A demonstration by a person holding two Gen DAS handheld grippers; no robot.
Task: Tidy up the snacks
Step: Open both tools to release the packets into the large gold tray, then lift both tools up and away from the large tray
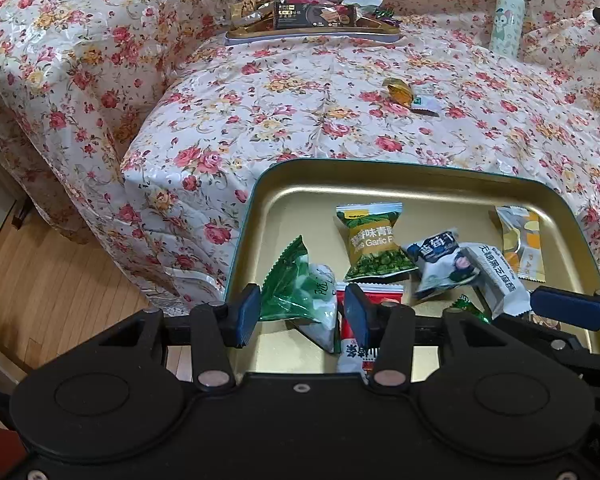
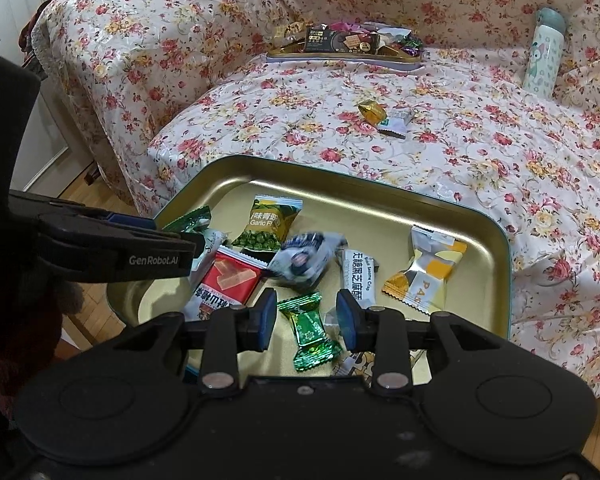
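A gold tin tray (image 1: pixel 380 176) (image 2: pixel 420 208) sits at the near edge of the flowered sofa and holds several wrapped snacks. My left gripper (image 1: pixel 302 316) is open over the tray's near left, with a green and white packet (image 1: pixel 300 292) between its fingers. My right gripper (image 2: pixel 307 318) is open over the tray's near middle, with a green foil candy (image 2: pixel 310 330) lying between its fingers. A blue and white packet (image 2: pixel 306 256) (image 1: pixel 440 264) looks blurred in the tray's middle. A garlic pea packet (image 1: pixel 374 244) and a yellow packet (image 2: pixel 424 276) lie in the tray.
A second tray (image 1: pixel 312 34) (image 2: pixel 340 56) heaped with snacks stands at the sofa's back. A gold candy (image 1: pixel 398 90) (image 2: pixel 372 112) and a white packet (image 1: pixel 426 105) (image 2: pixel 398 120) lie loose on the cushion. A pale bottle (image 1: pixel 508 16) (image 2: pixel 546 52) leans at the right. Wood floor (image 1: pixel 52 292) lies to the left.
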